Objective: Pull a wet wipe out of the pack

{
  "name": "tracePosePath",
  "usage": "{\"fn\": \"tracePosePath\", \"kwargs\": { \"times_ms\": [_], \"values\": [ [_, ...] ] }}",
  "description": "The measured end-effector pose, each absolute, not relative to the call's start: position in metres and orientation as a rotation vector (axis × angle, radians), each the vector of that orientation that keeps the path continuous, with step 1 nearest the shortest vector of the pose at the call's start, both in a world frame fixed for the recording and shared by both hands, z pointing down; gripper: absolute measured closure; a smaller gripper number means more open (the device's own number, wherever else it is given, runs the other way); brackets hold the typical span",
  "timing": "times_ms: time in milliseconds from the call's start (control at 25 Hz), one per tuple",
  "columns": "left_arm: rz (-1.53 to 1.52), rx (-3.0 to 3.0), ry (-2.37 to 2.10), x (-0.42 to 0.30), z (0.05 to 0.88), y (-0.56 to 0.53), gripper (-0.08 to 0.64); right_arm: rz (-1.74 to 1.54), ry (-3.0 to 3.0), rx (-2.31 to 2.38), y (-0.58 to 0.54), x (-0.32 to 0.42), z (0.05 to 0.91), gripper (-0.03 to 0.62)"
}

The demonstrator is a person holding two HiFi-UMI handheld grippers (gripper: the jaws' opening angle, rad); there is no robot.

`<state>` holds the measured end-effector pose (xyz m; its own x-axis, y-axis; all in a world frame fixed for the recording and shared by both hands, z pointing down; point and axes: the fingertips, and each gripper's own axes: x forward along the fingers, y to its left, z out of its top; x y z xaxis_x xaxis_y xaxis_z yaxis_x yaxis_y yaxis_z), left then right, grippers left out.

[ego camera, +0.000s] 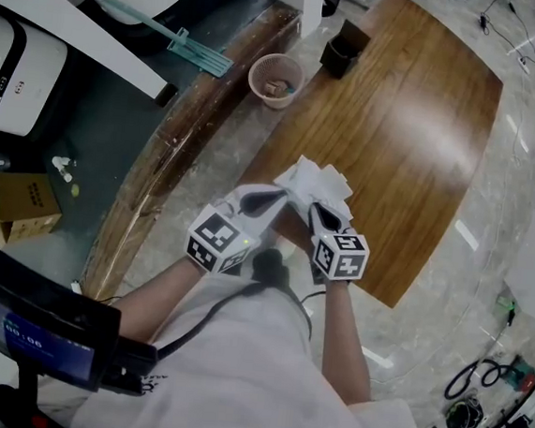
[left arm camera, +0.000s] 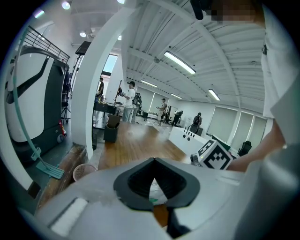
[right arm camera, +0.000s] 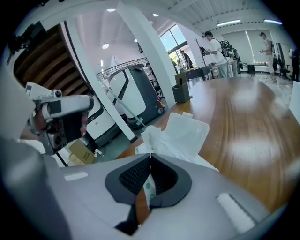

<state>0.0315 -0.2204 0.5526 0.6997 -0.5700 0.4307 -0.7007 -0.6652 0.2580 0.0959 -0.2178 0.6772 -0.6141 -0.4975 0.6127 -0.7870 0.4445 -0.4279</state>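
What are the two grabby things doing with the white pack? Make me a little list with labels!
Place: wooden table
Pack: wet wipe pack, lid open
Left gripper: shut, apparently on the pack's edge
Right gripper: shut on the wet wipe sticking out of the pack
Also there: pink basket beside the table

Wet wipe pack (ego camera: 327, 186) lower edge hidden behind left gripper (ego camera: 283, 198) and right gripper (ego camera: 311, 208), wet wipe (right arm camera: 151, 135) end lost between right jaws, cardboard box (ego camera: 24, 202) lettering unreadable
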Motion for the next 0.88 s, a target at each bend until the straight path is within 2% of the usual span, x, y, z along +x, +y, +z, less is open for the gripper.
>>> {"fn": "tracePosePath", "kwargs": {
  "times_ms": [880],
  "values": [
    [0.408, 2.570, -0.939, 0.030, 0.538, -0.214, 0.558, 0.904, -2.338, 1.232, -0.210, 0.107, 0.647, 0.581]
  ]
}}
